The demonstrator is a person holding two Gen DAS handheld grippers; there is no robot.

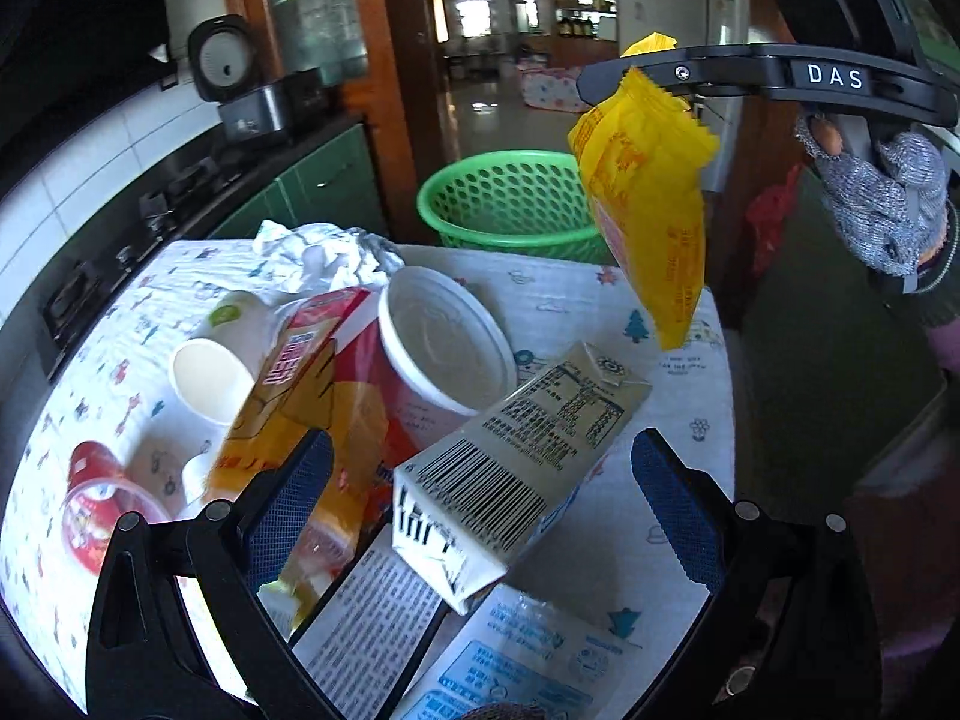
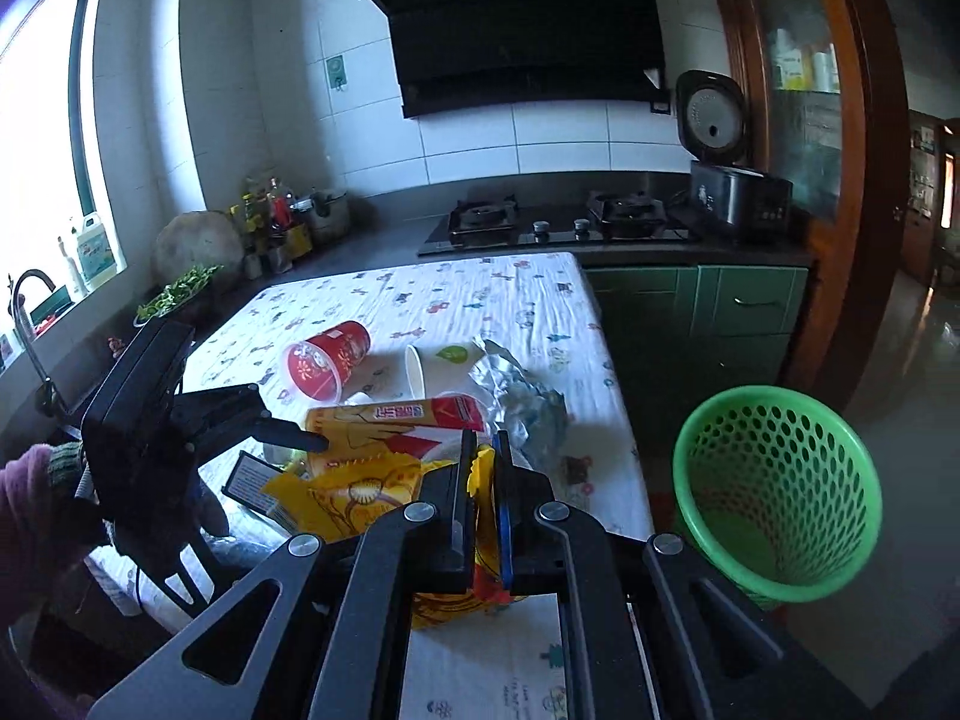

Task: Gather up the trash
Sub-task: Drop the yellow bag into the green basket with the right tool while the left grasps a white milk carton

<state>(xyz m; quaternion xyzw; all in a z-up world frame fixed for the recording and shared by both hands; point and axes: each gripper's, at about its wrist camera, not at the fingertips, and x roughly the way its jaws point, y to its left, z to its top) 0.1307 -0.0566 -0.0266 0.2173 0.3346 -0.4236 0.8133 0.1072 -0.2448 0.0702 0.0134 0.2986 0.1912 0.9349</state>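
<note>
Currently the right claw (image 2: 482,468) is closed flat on the top edge of a yellow wrapper (image 1: 651,198). The wrapper hangs free in the air, long axis near vertical, lower end toward the desk (image 1: 672,396), above the desk's far right corner. The green basket (image 1: 516,204) stands on the floor just past that far edge, mouth up, nothing lying in it that can be seen.

The left claw (image 1: 480,498) is wide open and holds nothing; its two blue pads flank a milk carton (image 1: 522,468) without touching it. The carton lies on its side, long axis running from near left to far right, barcode face up.

Other items on the desk, counted:
- one white tub (image 1: 444,348), tipped, mouth toward the camera, just beyond the carton;
- one orange-and-red box (image 1: 300,384), lying left of the carton;
- one white paper cup (image 1: 216,372) on its side;
- one red cup (image 2: 327,357) on its side, at the left;
- one crumpled wad of paper (image 1: 324,255) at the far edge;
- one printed sheet (image 1: 372,618) and one blue-printed packet (image 1: 510,666), nearest the camera, under the carton's near end.

A gloved hand (image 1: 882,198) holds the right claw's handle.
</note>
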